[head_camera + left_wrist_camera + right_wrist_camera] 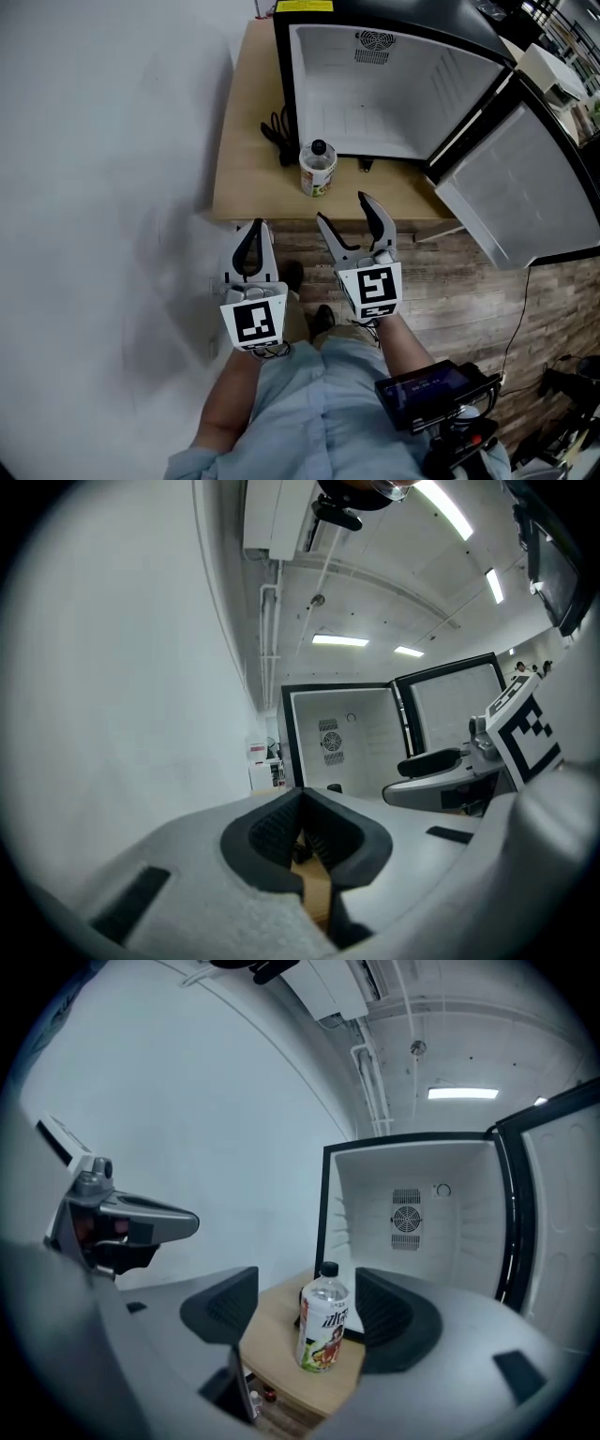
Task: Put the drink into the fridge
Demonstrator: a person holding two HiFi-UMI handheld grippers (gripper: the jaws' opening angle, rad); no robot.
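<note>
Black fridge [375,103], its door cropped at the frame edge. Bottle [318,167] stands on the table [246,159] ahead of the right tongs [343,208], which are open and empty; left tongs [253,228] closed, empty.

Bottle [324,1327]: label print in sight, too blurred to read.
Fridge top sticker [305,7]: yellow, and its lettering just won't resolve.
</note>
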